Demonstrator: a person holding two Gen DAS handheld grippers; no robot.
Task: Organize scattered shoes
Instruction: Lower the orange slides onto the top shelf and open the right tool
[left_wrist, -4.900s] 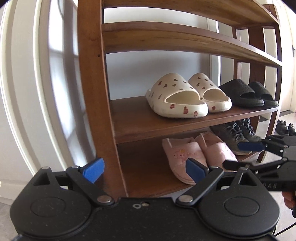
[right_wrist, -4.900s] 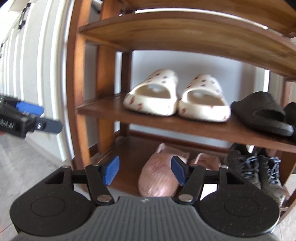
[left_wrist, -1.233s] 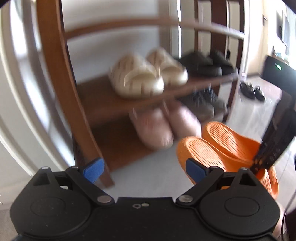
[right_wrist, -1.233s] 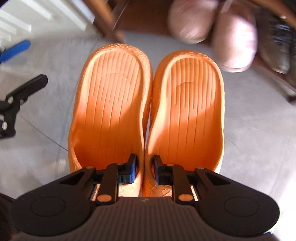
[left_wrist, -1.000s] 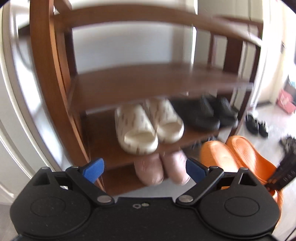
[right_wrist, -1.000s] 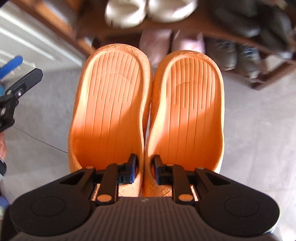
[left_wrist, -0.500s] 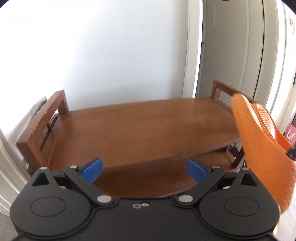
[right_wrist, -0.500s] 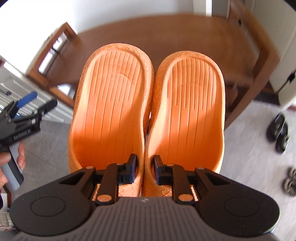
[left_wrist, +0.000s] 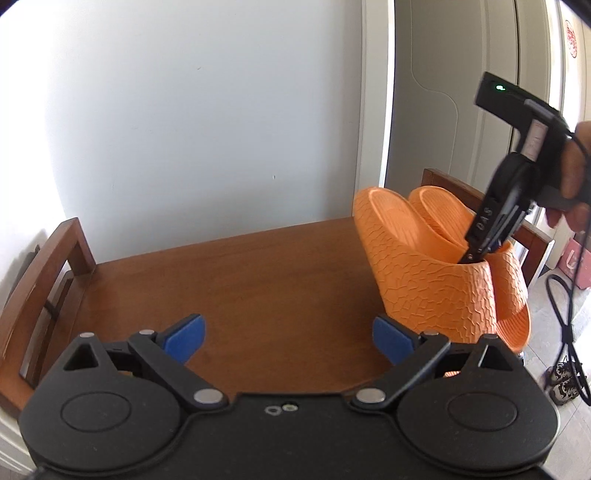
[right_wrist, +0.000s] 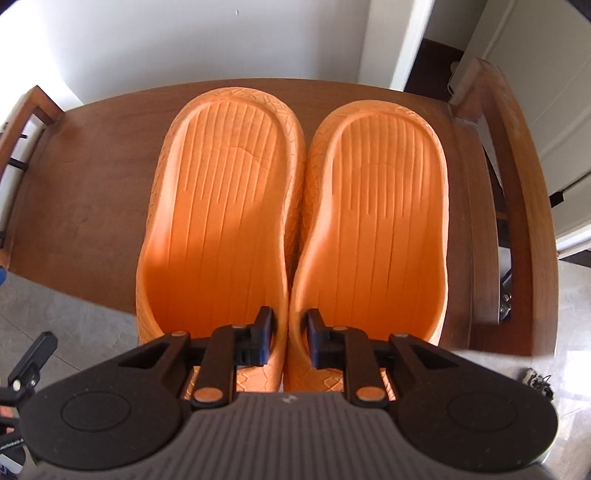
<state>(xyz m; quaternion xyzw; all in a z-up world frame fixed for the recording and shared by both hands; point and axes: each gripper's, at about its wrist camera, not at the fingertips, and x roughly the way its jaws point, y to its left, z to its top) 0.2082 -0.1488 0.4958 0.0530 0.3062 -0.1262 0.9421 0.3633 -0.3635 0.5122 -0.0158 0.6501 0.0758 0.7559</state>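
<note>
A pair of orange slippers (right_wrist: 295, 206) is pinched side by side at the heels by my right gripper (right_wrist: 290, 341), which is shut on their two inner walls. The pair hangs tilted over the right part of the rack's top shelf (right_wrist: 92, 192), toes towards the wall. In the left wrist view the slippers (left_wrist: 436, 273) show at right with the right gripper (left_wrist: 480, 251) gripping them from above. My left gripper (left_wrist: 288, 332) is open and empty over the shelf's front edge (left_wrist: 221, 280).
The top shelf has raised wooden side rails at left (left_wrist: 40, 280) and right (right_wrist: 513, 192). A white wall (left_wrist: 184, 110) stands behind it and a door frame to the right. Small shoes (left_wrist: 563, 382) lie on the grey floor at right.
Both grippers have risen from the lower shelves to the rack's top. The right gripper has brought the orange pair forward over the top shelf. The left gripper stays open.
</note>
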